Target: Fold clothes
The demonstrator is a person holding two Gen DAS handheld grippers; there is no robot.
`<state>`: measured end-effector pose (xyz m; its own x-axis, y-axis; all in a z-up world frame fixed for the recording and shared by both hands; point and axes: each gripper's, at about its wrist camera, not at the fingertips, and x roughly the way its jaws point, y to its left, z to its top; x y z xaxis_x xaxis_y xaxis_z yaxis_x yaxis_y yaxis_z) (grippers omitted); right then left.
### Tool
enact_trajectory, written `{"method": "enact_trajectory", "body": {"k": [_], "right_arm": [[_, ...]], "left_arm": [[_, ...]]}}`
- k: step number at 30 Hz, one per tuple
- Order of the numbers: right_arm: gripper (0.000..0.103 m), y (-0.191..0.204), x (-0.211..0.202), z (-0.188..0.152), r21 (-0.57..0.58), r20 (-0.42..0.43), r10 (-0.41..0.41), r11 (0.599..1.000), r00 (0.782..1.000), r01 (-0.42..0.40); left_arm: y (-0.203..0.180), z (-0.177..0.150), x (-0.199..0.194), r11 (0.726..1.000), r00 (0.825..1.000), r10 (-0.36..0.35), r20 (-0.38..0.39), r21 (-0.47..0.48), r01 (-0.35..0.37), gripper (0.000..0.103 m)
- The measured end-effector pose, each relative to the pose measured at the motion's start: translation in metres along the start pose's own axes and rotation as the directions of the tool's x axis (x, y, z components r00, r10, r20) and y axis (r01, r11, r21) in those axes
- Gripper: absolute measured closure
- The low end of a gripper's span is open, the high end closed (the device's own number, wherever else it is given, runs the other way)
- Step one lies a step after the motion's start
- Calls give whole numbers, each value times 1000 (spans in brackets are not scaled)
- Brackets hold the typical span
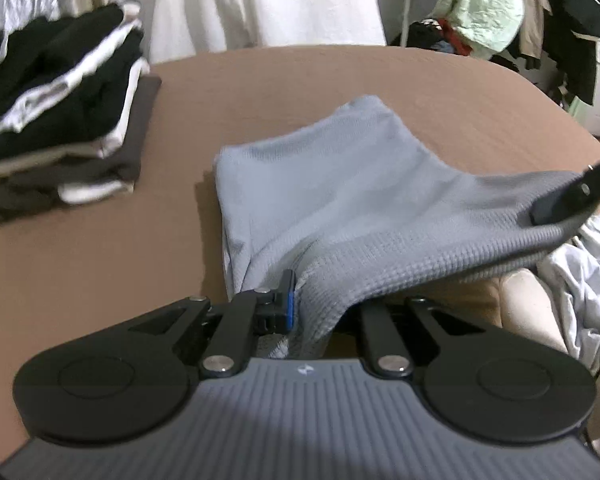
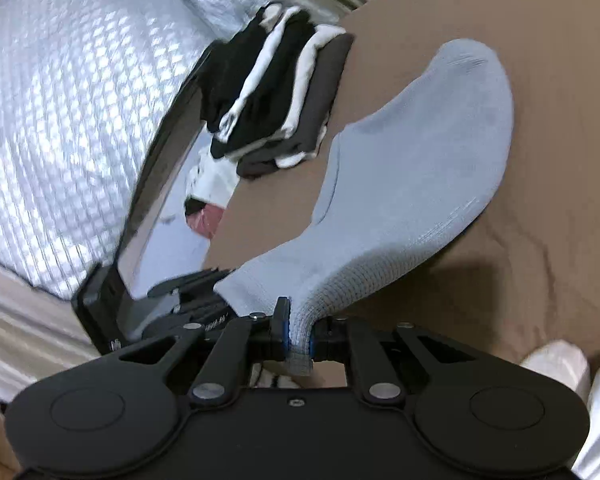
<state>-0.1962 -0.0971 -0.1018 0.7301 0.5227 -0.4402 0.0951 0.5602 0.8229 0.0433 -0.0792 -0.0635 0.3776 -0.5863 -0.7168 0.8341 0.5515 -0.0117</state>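
- The left gripper (image 1: 300, 304) pinches a near corner of the light blue waffle-knit garment (image 1: 320, 184); the cloth bunches between its jaws and hides the right one.
- The right gripper (image 2: 299, 334) also pinches this garment (image 2: 420, 152), with a small fold of knit pressed between the two blue pads (image 2: 285, 334).
- In the left wrist view the right gripper (image 1: 572, 196) shows at the right edge, holding the other near corner of the cloth.
- The near edge of the garment is lifted and stretched between the two grippers, while the far part lies on the brown table (image 1: 260, 88), around the middle of it.
- A stack of folded clothes (image 1: 60, 112), black, white and dark grey, stands on the far left of the table, well apart from the blue garment.
- In the right wrist view the same stack (image 2: 284, 92) is beyond the garment, near the table edge.
- White cloth (image 1: 580, 272) lies at the near right, beside the table.
- Hanging clothes (image 1: 480, 4) fill the background on the far side.
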Motion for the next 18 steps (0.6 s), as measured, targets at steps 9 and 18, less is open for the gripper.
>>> {"method": "enact_trajectory", "body": {"k": [9,18], "right_arm": [[91,-18,-1,72,182,66,-140,975,988,126],[89,-50,30,148,138,77,-321,941,944,309]], "left_arm": [[23,85,49,995,997,-82,5,50,82,86],[52,117,157,996,993,-87,-76,-45,83,85]]}}
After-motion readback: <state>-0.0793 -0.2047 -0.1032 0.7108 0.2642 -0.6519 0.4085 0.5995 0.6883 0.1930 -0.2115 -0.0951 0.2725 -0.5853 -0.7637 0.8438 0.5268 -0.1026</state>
